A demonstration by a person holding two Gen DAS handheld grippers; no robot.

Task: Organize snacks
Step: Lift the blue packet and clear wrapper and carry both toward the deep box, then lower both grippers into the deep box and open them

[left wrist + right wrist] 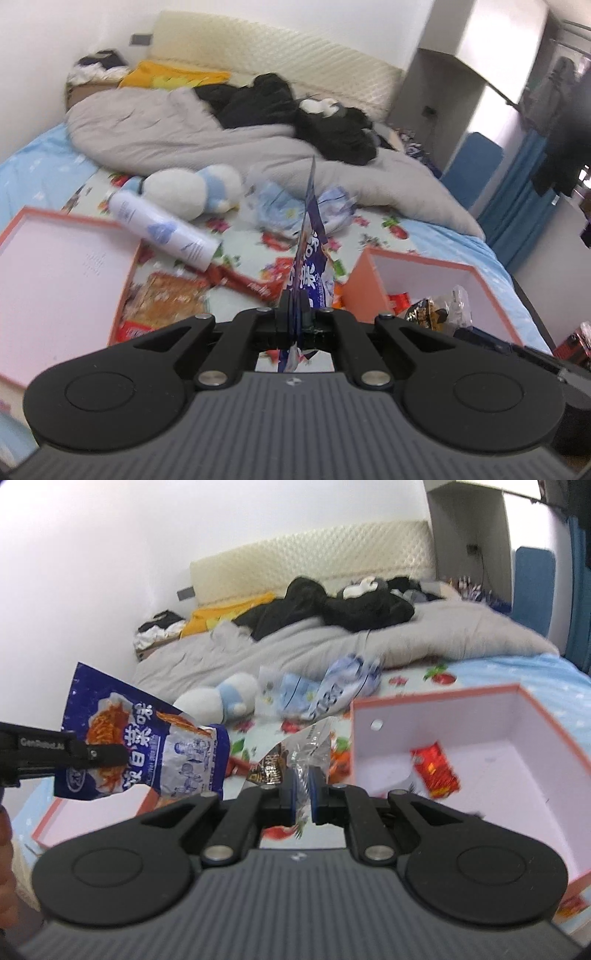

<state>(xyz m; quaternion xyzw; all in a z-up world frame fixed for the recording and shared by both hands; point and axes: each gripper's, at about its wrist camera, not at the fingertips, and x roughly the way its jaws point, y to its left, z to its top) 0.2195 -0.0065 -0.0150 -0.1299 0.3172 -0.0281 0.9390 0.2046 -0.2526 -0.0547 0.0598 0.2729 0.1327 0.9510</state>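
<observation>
Grey quilt (207,140) lies heaped across the far half of the bed, with black clothing (288,107) piled on top of it and a cream padded headboard (280,48) behind. On the flowered sheet (251,251) nearer the cameras sit a white and blue plush toy (192,192), a white spray can (162,229) lying on its side, crumpled pale blue wrappers (280,210) and a red snack bar (251,284), all crowding the ground between two pink-rimmed boxes. The shallow box lid (55,273) lies to the left, a biscuit packet (166,299) just beside its edge. The deeper pink box (491,738) stands to the right and has a red snack packet (436,771) on its floor. The left gripper (295,310) is pinched tight on a blue noodle snack pouch (310,266), which stands edge-on straight up from its fingertips in the left wrist view; in the right wrist view the same pouch hangs broadside, above the lid's corner and left of the deep box. The right gripper (303,790) is closed nearly all the way on a clear, dark-printed candy wrapper (295,757), which rises from between its blue pads just left of the deep box's near wall.
</observation>
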